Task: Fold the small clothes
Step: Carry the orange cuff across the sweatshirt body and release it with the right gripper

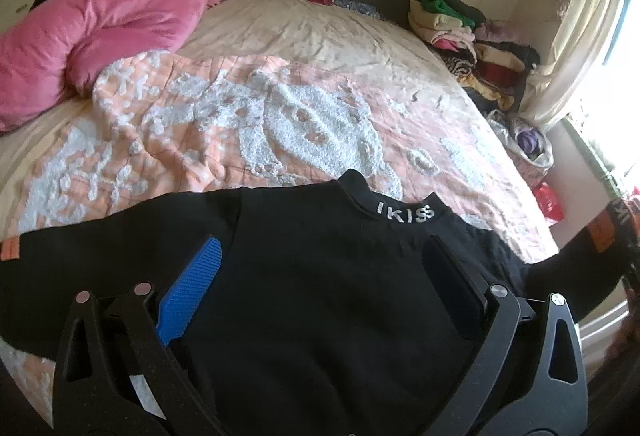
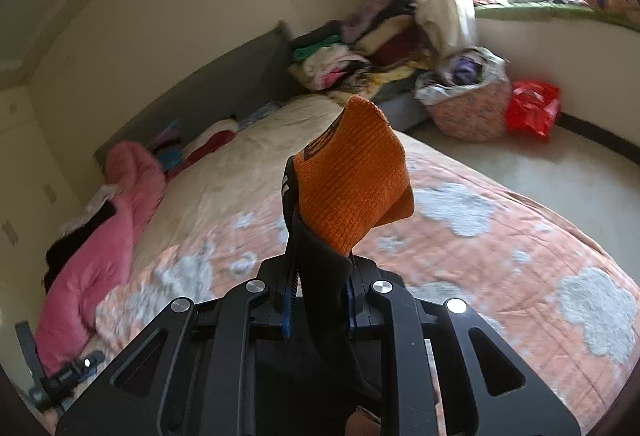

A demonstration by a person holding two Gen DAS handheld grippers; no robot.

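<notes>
A black sweater (image 1: 320, 296) with white lettering on its collar (image 1: 404, 215) lies front-up on the peach and white bedspread (image 1: 248, 123). My left gripper (image 1: 322, 242) hovers over its chest with the jaws wide apart, one blue pad (image 1: 192, 288) on the left, and nothing pinched. The sweater's right sleeve (image 1: 592, 240), with an orange patch, is lifted off the bed at the right edge. In the right wrist view my right gripper (image 2: 320, 272) is shut on that sleeve's end, and the orange knit cuff (image 2: 352, 175) stands up above the fingers.
A pink quilt (image 1: 92, 35) is bunched at the bed's far left. Folded clothes (image 1: 472, 35) are piled at the far right corner by the curtain (image 1: 576, 35). On the floor beside the bed stand a full basket (image 2: 468, 103) and a red bag (image 2: 532, 107).
</notes>
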